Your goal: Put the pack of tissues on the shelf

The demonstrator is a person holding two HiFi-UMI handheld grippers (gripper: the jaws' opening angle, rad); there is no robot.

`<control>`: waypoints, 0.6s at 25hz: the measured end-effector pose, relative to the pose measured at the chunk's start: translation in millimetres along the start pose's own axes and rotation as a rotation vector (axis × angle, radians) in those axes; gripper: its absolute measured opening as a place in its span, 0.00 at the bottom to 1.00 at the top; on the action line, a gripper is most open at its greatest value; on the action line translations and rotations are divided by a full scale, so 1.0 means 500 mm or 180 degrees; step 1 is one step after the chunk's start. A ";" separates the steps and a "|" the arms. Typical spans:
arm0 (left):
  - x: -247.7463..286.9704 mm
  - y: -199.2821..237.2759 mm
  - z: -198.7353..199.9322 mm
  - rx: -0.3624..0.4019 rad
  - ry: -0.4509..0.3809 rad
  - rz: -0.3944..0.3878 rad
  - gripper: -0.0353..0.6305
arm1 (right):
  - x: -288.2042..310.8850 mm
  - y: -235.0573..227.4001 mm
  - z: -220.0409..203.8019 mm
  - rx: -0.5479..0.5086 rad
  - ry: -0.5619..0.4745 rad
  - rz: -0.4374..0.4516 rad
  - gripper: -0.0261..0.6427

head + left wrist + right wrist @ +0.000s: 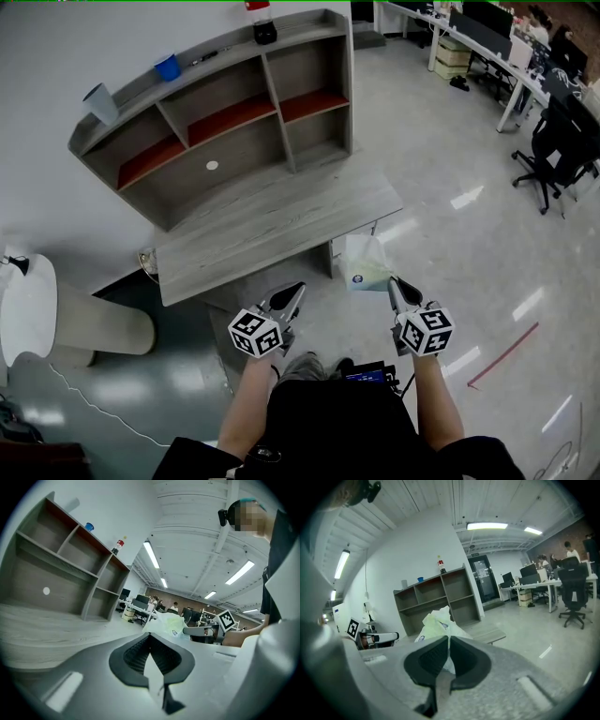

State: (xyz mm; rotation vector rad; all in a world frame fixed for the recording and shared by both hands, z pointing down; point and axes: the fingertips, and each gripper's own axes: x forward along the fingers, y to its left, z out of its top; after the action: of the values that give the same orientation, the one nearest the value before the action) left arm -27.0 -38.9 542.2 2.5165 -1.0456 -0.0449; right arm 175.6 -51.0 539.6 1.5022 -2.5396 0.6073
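My right gripper has its 2 jaws pressed almost together. They pinch the thin plastic wrapper of the pack of tissues, a pale green and white soft pack that rises above the jaw tips in the right gripper view. From the head view, the pack hangs off the tip of that gripper, in the air. It sits just in front of the near edge of the grey wooden desk, by the desk's right end. It is not on the shelf.

My left gripper also has its 2 jaws closed against each other, with nothing between the pads. It is held level with the right one, to the left of the pack and apart from it, touching nothing.

The shelf stands on the back of the desk, against a white wall. It has a long open bay at the bottom and smaller compartments above, some with red floors. On its top board stand a blue cup, a grey cup and a dark bottle with a red cap. All of them are well apart from both grippers.

A round white table is at the left edge of the head view, and a black office chair stands far off at the right.
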 end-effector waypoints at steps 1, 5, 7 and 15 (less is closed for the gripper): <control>0.004 0.001 0.000 -0.0001 0.0001 0.0008 0.05 | 0.004 -0.004 0.000 0.0002 0.0009 0.0007 0.05; 0.023 0.009 -0.008 -0.0004 0.0048 0.0011 0.05 | 0.022 -0.018 0.000 0.0022 0.0031 0.0019 0.05; 0.038 0.024 -0.008 -0.0023 0.0045 0.0014 0.05 | 0.039 -0.026 0.004 0.0021 0.0040 0.0020 0.05; 0.121 0.086 0.014 -0.0054 0.0024 -0.0029 0.05 | 0.109 -0.081 0.034 -0.0004 0.0063 -0.0042 0.05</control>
State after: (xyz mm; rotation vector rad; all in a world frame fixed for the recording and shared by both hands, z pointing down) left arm -13.9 -110.0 560.3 2.5044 -1.0264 -0.0467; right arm 185.2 -119.2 551.8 1.5036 -2.5131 0.6156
